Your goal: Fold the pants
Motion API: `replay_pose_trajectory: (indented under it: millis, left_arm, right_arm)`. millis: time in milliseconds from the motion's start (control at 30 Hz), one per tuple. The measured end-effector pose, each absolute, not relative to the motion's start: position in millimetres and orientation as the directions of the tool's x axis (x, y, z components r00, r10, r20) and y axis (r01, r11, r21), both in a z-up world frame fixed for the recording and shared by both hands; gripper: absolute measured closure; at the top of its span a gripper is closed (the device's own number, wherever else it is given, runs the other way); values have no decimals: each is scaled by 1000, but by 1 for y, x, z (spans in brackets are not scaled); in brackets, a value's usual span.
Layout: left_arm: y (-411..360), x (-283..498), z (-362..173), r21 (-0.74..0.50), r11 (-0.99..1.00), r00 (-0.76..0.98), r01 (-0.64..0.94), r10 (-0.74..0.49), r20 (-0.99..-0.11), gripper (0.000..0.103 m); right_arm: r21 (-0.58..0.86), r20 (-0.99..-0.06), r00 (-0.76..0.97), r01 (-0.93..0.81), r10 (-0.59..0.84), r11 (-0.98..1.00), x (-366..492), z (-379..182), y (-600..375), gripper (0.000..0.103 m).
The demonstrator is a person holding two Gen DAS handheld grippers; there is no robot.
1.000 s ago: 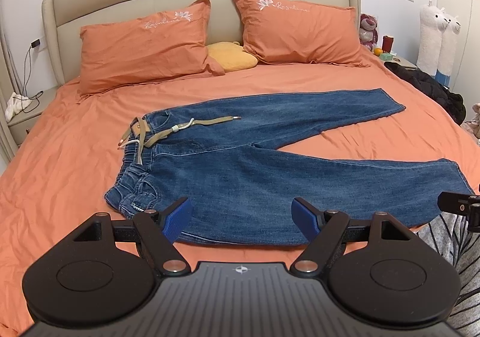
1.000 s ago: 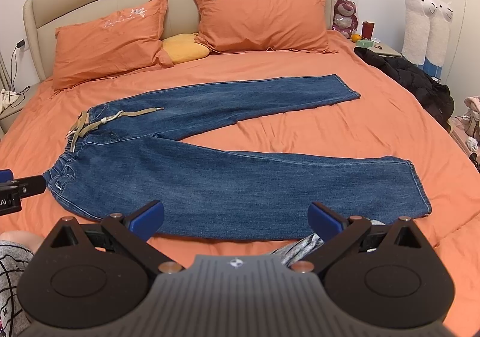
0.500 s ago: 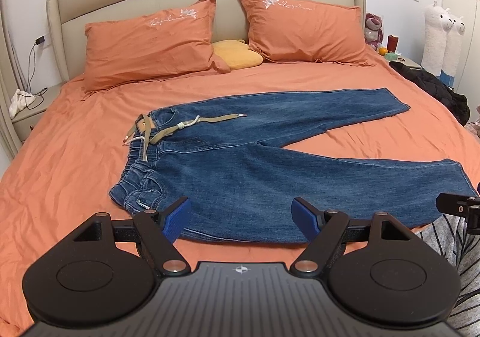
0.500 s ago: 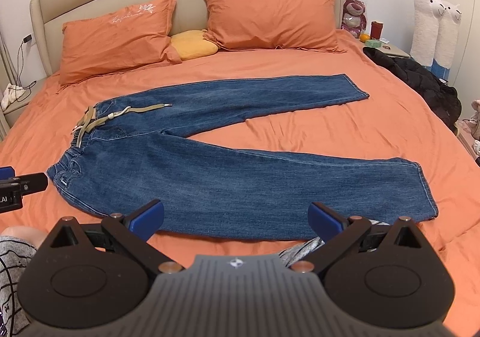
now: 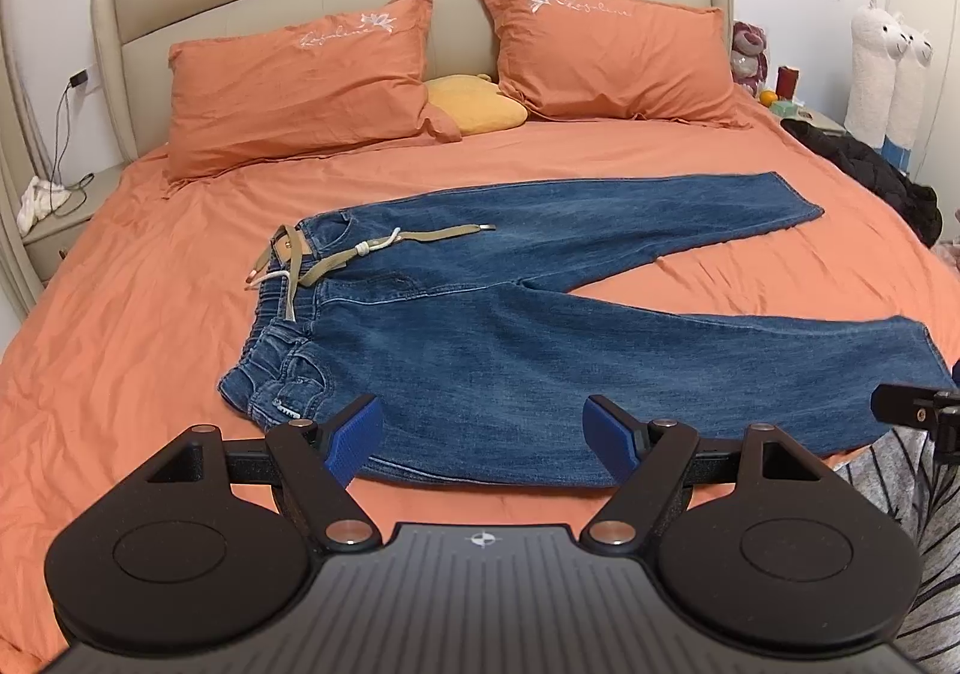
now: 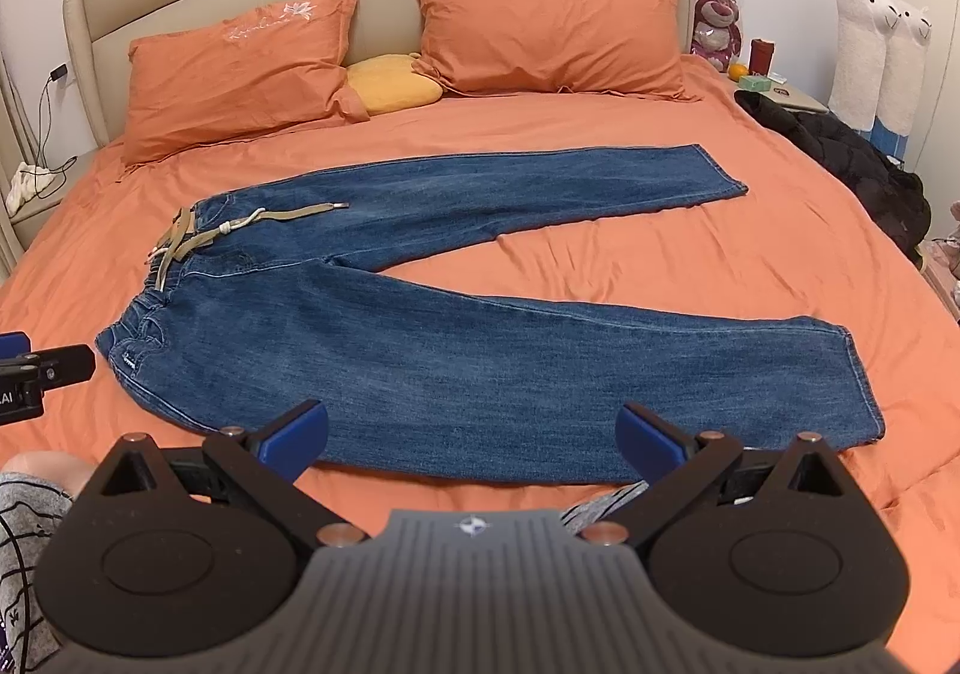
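Blue jeans (image 5: pixel 540 326) (image 6: pixel 456 350) lie flat on the orange bed, waistband with a khaki belt (image 5: pixel 336 260) to the left, both legs spread apart toward the right. My left gripper (image 5: pixel 483 437) hovers open above the near edge of the jeans, close to the waistband corner. My right gripper (image 6: pixel 474 437) is open too, above the near leg's lower edge. Nothing is between either pair of blue pads. Each gripper's tip shows at the edge of the other view: the right one (image 5: pixel 912 413), the left one (image 6: pixel 42 368).
Two orange pillows (image 5: pixel 300 80) (image 5: pixel 606 56) and a yellow cushion (image 5: pixel 474 101) rest against the beige headboard. A black jacket (image 6: pixel 852 158) lies at the bed's right edge. Nightstands flank the bed. The person's striped grey clothing (image 5: pixel 900 470) shows near the front edge.
Both grippers have drifted slightly, so the jeans sit a little further right and lower in both views. The jeans themselves have not moved and both grippers stay open.
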State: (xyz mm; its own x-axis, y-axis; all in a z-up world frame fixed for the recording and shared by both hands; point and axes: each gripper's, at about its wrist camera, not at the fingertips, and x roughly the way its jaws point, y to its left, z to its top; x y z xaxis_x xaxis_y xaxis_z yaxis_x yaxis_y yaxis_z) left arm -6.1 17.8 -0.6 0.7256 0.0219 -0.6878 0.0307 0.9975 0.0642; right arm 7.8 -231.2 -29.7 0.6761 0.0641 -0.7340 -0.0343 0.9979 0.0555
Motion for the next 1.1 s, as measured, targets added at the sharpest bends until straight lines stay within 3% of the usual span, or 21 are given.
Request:
replay_pose_trajectory:
  millis: [267,400,500,567,667,900,1100]
  left_arm:
    - [28,31,-7,208,960,700,189,17,-714,26]
    - [44,60,-21,208,920,623,333,-49,-781,28]
    - [54,79,-40,269,853,572,447,-42,-819,28]
    - [62,91,-58,305,790,517,532,-17,-856,28]
    - [75,110,-91,319,713,414,624,44,-909,28]
    - [78,134,-168,333,600,269,727,197,-943,28]
    - [62,134,-211,380,522,270,763,278,-922,31]
  right_arm:
    - [147,-730,654,-133,198,980,45,-41,-262,6]
    - [68,-725,670,-156,156,985,73,-52,-287,6]
    - [12,-757,639,-195,136,981,98,-64,-306,15]
    - [17,-791,595,-207,140,978,118,-73,-324,31]
    - [52,-839,526,-174,138,983,147,-89,-356,43]
    - [44,-923,372,-143,95,989,195,-128,-414,51]
    - [-68,-970,242,-221,-13,973,219,-151,-445,54]
